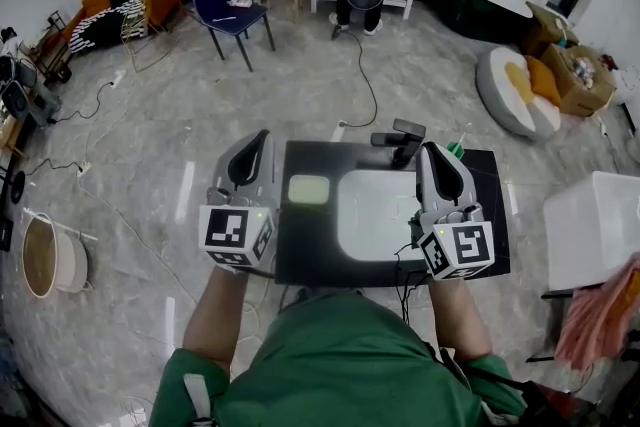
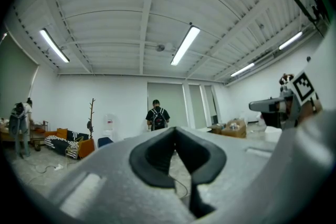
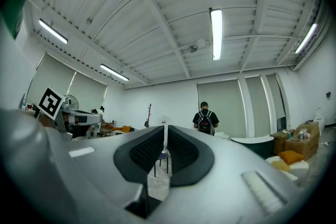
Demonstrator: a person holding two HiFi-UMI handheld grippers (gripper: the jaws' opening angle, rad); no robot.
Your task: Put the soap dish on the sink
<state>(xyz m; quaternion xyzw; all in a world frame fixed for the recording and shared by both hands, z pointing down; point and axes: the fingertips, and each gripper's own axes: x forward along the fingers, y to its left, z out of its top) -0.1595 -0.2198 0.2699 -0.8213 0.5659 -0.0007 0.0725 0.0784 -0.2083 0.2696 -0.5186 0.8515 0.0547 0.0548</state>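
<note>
White sink (image 1: 372, 215) lies open from above, and bare black tabletop (image 1: 300, 253) surrounds the low soap dish (image 1: 308, 189) at its left; only the dark faucet (image 1: 400, 137) rises at the far rim

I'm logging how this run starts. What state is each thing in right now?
Sink: nothing seen in it.
Soap dish: flat on the black counter, left of the sink, not held.
Left claw: shut, empty.
Right claw: shut, empty, over the sink's right side.

Black counter (image 1: 305, 255) carries pale green soap dish (image 1: 308, 189) beside inset white sink basin (image 1: 375, 215)
</note>
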